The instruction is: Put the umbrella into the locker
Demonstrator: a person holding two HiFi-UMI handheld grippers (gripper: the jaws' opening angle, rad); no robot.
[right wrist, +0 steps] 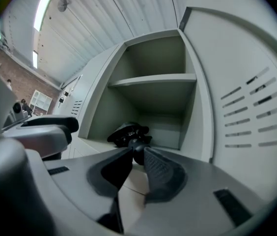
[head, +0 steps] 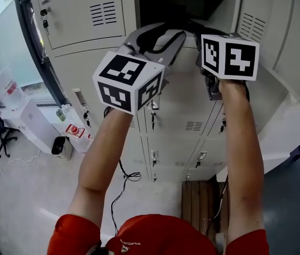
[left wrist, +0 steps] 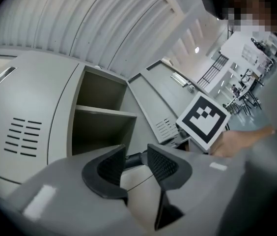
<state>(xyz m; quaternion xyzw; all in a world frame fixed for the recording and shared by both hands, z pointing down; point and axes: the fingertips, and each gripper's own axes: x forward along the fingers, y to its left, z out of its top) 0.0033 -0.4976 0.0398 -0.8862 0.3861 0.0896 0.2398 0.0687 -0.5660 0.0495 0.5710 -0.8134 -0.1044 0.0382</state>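
Umbrella (right wrist: 127,133), black and folded, lies on the floor of the open locker (right wrist: 190,127), under its shelf (right wrist: 153,80). The right gripper (right wrist: 137,156) is clenched on the handle end, which points toward 6 o'clock. The left gripper (left wrist: 134,162) hangs at 9 o'clock of it, its jaws apart and grasping nothing.

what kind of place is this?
Probably a locker area in an office or lab building: stacked grey metal lockers with vents, one open locker with a shelf, and a glazed wall beside them.
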